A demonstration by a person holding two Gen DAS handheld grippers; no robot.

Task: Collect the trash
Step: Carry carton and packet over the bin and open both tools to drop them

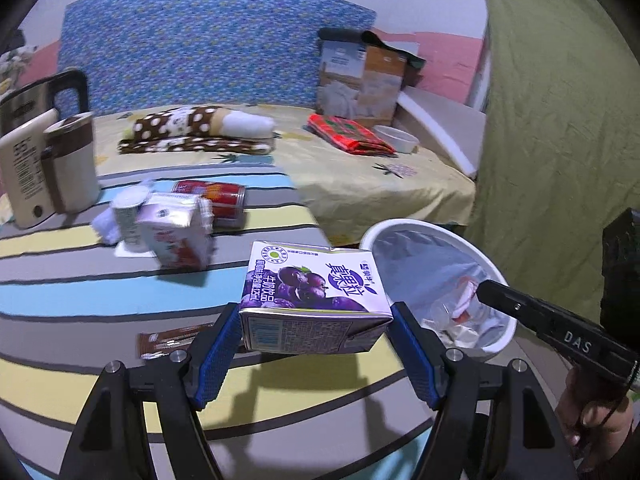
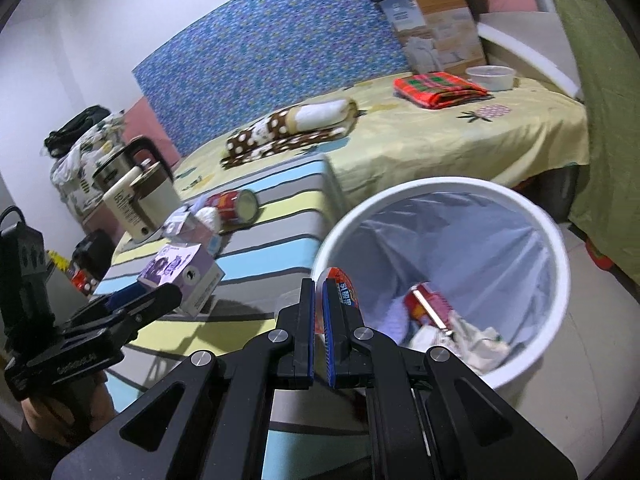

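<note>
While both grippers carry trash toward the bin, this reads as the transport step, drop not yet made. Left gripper [image 1: 314, 344] is clamped on a purple milk carton [image 1: 316, 300], blue pads pressing its two ends, jaws wide because the carton is wide; carton is lifted off the striped tablecloth [image 1: 100, 300]. From the left wrist view the white bin [image 1: 498, 276] sits at about 2 o'clock of the carton, close beside it, lined with a clear bag and already holding scraps.

Right gripper [image 2: 319, 312] is closed tight on a thin red wrapper [image 2: 340, 280], pinched between the blue pads, its tip at the near rim of the bin at 12 o'clock from the fingers. Whether the wrapper is fully over the opening or just at the rim I cannot tell.

Left on the table at 10–11 o'clock in the left view: a red-and-white carton [image 1: 176, 236], a small white cup [image 1: 128, 216], a red can [image 1: 216, 200] on its side, plus a brown sachet [image 1: 168, 340] at 9 o'clock near the left fingers.

Next move, my judgement: right gripper goes a bit further over the bin mouth and opens; left swings the carton toward 2 o'clock over the rim, then releases. Carton is bulky, so it needs to clear the rim and the right gripper first. Task looks partway done.
</note>
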